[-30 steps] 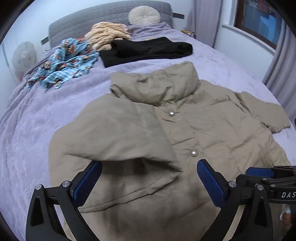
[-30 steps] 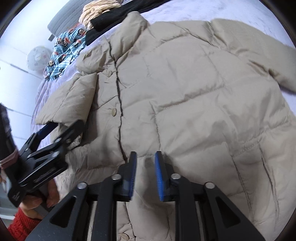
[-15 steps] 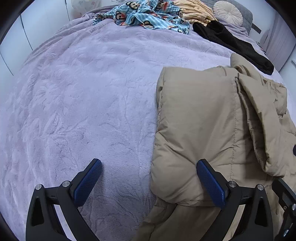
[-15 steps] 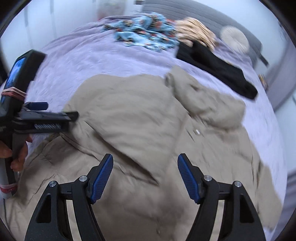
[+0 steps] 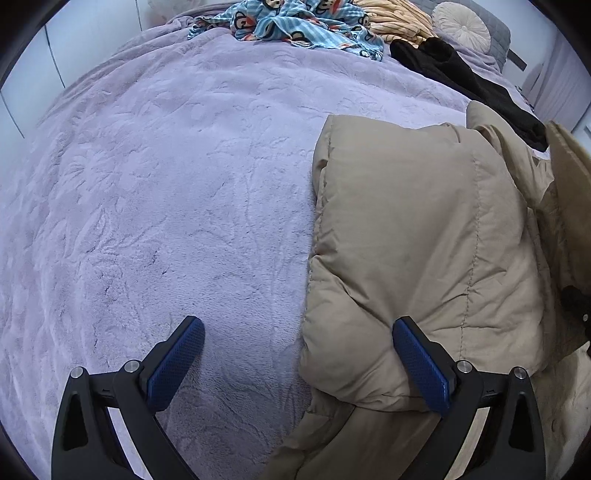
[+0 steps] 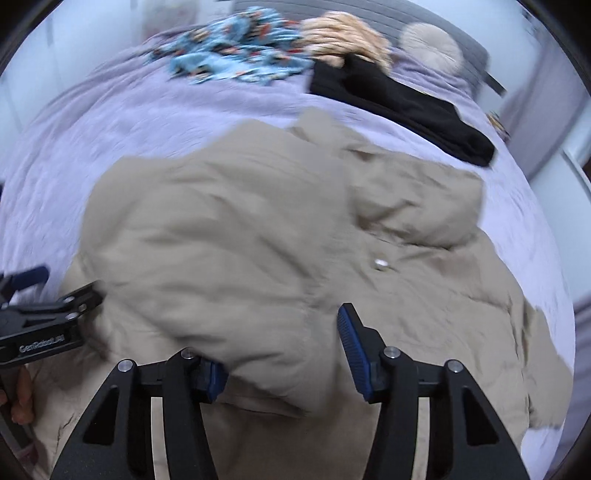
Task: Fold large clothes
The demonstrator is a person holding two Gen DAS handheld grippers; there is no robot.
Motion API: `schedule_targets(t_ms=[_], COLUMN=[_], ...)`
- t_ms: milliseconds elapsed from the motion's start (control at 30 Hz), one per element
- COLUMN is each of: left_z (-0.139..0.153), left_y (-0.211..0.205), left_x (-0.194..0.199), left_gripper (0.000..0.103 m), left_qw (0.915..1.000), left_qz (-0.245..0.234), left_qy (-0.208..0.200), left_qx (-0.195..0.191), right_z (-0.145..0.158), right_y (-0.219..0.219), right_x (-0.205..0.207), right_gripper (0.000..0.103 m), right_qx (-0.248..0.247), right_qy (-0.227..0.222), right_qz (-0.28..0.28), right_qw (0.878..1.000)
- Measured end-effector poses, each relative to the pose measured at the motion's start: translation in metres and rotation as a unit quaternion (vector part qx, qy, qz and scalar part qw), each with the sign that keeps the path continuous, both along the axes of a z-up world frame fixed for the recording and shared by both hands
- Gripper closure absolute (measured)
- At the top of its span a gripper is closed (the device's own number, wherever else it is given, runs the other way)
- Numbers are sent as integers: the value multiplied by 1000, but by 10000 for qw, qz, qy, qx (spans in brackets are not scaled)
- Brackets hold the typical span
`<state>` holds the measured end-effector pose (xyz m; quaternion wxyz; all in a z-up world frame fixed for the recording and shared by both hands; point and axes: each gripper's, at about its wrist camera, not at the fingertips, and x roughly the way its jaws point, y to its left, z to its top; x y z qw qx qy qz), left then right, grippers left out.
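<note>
A beige puffer jacket point(image 5: 413, 229) lies on the lilac bedspread point(image 5: 155, 192), one sleeve folded over its front. In the left wrist view my left gripper point(image 5: 297, 325) stands wide open, straddling the jacket's left edge: one pad over bare bedspread, the other over the folded sleeve. The right wrist view is blurred. In it my right gripper point(image 6: 280, 343) hovers over the jacket point(image 6: 229, 236) with its jaws closing. A fold of the sleeve sits between them and covers part of the left pad; the pads do not press on it. The left gripper point(image 6: 48, 291) shows at the far left.
At the head of the bed lie a blue patterned garment point(image 5: 295, 22), a cream striped garment point(image 5: 395, 22), a black garment point(image 5: 465, 81) and a round cushion point(image 5: 461, 22). Bare bedspread stretches left of the jacket. A person's fingers point(image 6: 20, 402) hold the left gripper.
Both grippers swung from over the jacket's front toward its left side. The right gripper opened wide, then narrowed, and the sleeve fold now lies between its jaws. The left gripper stayed open.
</note>
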<state>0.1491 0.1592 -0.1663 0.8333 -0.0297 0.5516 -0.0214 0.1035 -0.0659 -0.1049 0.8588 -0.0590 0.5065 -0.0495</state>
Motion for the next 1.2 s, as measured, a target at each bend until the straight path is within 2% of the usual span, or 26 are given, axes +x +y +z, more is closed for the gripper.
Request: schedule_targets(t_ms=[100, 167, 200, 333, 367, 400, 467, 500, 533, 567, 633, 700, 800, 867, 1000, 1067, 1200], left_z=[0, 1, 2, 19, 28, 34, 47, 52, 57, 61, 66, 64, 40, 19, 7, 7, 9], left_y=[0, -2, -2, 3, 8, 12, 24, 29, 32, 32, 25, 5, -32, -44, -40, -39, -41], left_x=[-1, -3, -4, -7, -8, -7, -3, -1, 3, 7, 16, 22, 26, 28, 28, 27, 29], left_gripper=[0, 0, 0, 2, 7, 17, 25, 38, 45, 45, 45, 45, 45, 45, 36, 36, 36], left_qw=[10000, 10000, 10000, 9998, 9996, 9995, 9993, 9991, 9989, 9988, 9978, 9971, 9976, 9983, 9994, 9993, 9994], left_qz=[-32, -52, -65, -80, -63, -45, 28, 56, 53, 31, -122, -375, -629, -568, -308, -338, -338], left_qy=[-21, -31, -27, -104, -221, -282, -362, -422, -441, -437, -468, -442, -237, -109, -133, -120, -30], left_qx=[6, 40, 47, 118, 138, 149, 65, -37, -123, -219, -461, -497, -180, 15, -100, -122, -34], right_z=[-2, -12, -17, -19, -16, -13, -4, 2, 9, 15, 24, 29, 26, 14, -29, -44, -44], right_y=[-48, -80, -96, -137, -145, -152, -162, -166, -166, -163, -151, -131, -99, -85, -90, -107, -143], right_x=[-7, -12, -17, -45, -53, -60, -72, -79, -82, -83, -77, -61, -35, -23, -11, -16, -39], right_gripper=[46, 46, 46, 46, 46, 45, 46, 58, 69, 80, 80, 80, 80, 80, 80, 86, 87], right_qx=[222, 602, 922, 1381, 1541, 1636, 1786, 1901, 1996, 2086, 2282, 2345, 2262, 2185, 1933, 1984, 2261], right_qy=[48, 266, 387, 436, 379, 342, 240, 126, 14, -57, -151, -170, -158, -75, 362, 435, 275], right_qz=[-748, -1155, -1346, -2014, -2157, -2273, -2431, -2438, -2383, -2248, -1816, -1365, -803, -659, -775, -972, -1461], right_qw=[9969, 9911, 9858, 9687, 9635, 9594, 9531, 9509, 9505, 9518, 9564, 9623, 9706, 9736, 9774, 9743, 9627])
